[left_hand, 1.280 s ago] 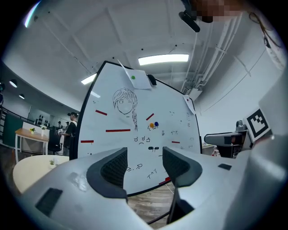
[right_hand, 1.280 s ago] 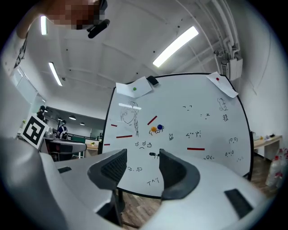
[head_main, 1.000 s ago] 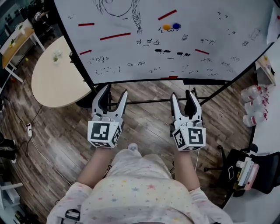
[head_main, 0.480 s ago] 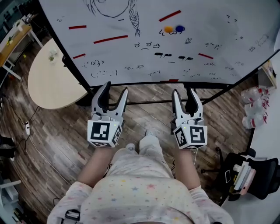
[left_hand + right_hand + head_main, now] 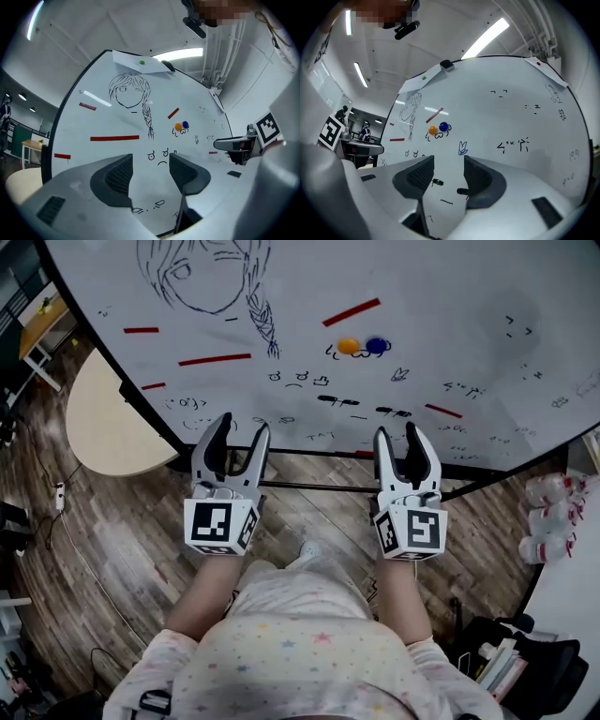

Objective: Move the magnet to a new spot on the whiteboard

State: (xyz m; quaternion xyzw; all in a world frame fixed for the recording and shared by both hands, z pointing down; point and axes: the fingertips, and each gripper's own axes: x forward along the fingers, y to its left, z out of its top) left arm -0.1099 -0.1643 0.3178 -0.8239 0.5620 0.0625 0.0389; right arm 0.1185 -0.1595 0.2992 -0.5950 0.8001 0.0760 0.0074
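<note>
Green dot (image 5: 142, 62) on paper (image 5: 125, 59) atop whiteboard (image 5: 112, 124) shows only in gripper views

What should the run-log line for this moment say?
phase: pre-grasp | left gripper: open, empty | right gripper: open, empty | orange magnet, blue magnet: side by side on whiteboard, untouched
</note>
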